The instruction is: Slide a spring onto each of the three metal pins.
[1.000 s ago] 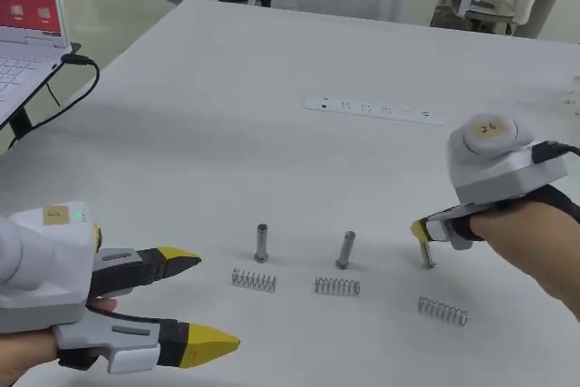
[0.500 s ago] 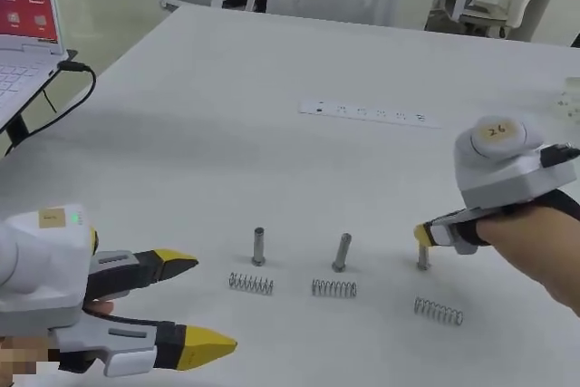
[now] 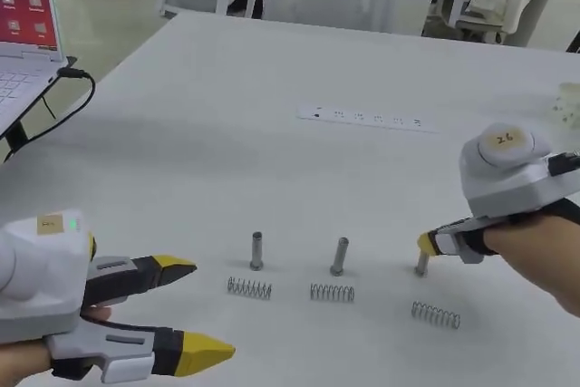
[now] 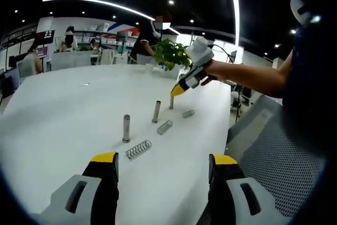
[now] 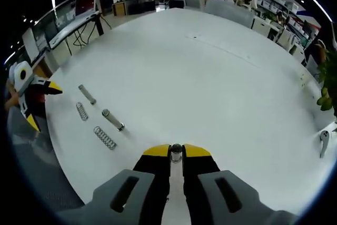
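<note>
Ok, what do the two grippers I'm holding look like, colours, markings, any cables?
Both have white-grey housings and dark jaws with yellow tips. The left gripper carries a tan sticker and a green light on top. The right gripper has a round cap with a tan sticker that seems to read 26, and a black cable at the back.

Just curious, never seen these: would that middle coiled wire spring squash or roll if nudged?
Probably squashes easily: the small silver coiled wire spring shows thin, open coils. Lying sideways on the smooth white table, it would likely roll when nudged.
</note>
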